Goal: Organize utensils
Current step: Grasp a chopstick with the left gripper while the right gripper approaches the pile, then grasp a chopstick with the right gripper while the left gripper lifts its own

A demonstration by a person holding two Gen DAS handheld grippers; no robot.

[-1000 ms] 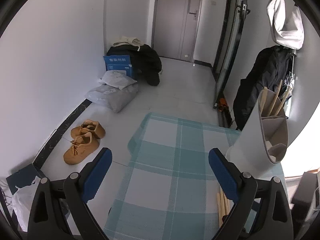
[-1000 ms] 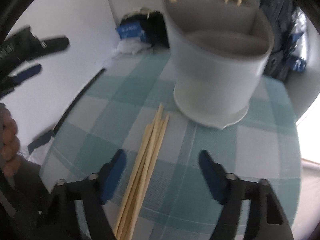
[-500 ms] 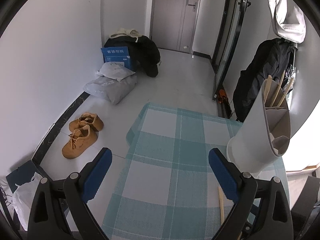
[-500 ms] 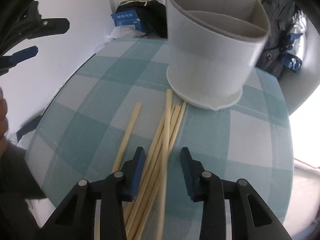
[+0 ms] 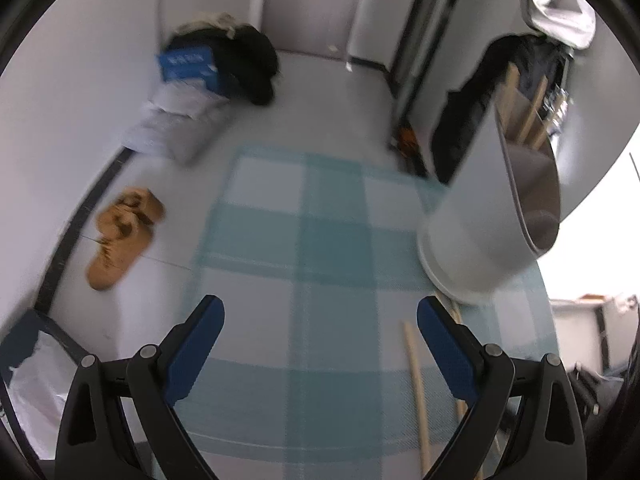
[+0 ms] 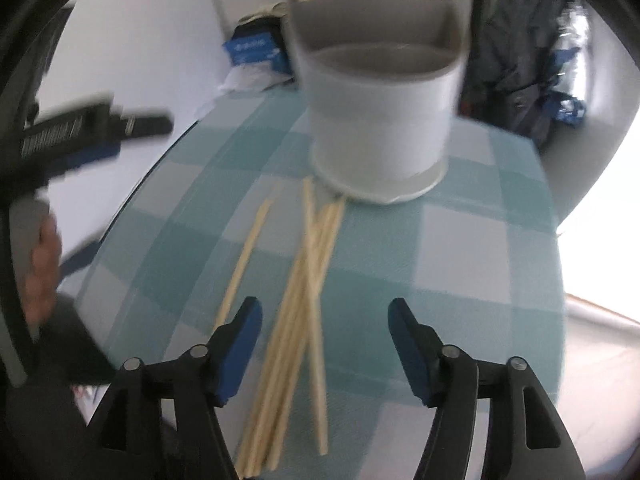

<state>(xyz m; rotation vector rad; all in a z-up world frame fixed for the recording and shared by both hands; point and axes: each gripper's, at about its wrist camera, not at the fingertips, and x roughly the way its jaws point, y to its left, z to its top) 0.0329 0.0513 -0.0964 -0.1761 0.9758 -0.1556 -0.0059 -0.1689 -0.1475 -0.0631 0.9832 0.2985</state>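
A loose bundle of wooden chopsticks [image 6: 304,300] lies on the teal checked tablecloth [image 6: 460,264], and one single stick [image 6: 244,264] lies apart to its left. Behind them stands a white divided utensil holder [image 6: 380,120] with a few chopsticks upright in its back compartment. My right gripper [image 6: 324,320] hovers over the near end of the bundle; its jaws are opening and grip nothing. My left gripper [image 5: 320,320] stands open over bare cloth, with the holder [image 5: 480,216] to its right and a chopstick [image 5: 416,384] by its right finger. In the right wrist view the left gripper [image 6: 92,136] shows blurred at the left.
The table's left edge drops to a floor with tan shoes [image 5: 120,236], a grey bag [image 5: 172,132], a blue box [image 5: 188,66] and dark clothes. A dark coat [image 6: 516,52] hangs behind the holder. A hand [image 6: 40,268] shows at the left.
My right gripper closed over the chopstick bundle, then opened wide again and pulled back without a stick; the bundle got scattered. My left gripper tilted downward, bringing more tablecloth into view.
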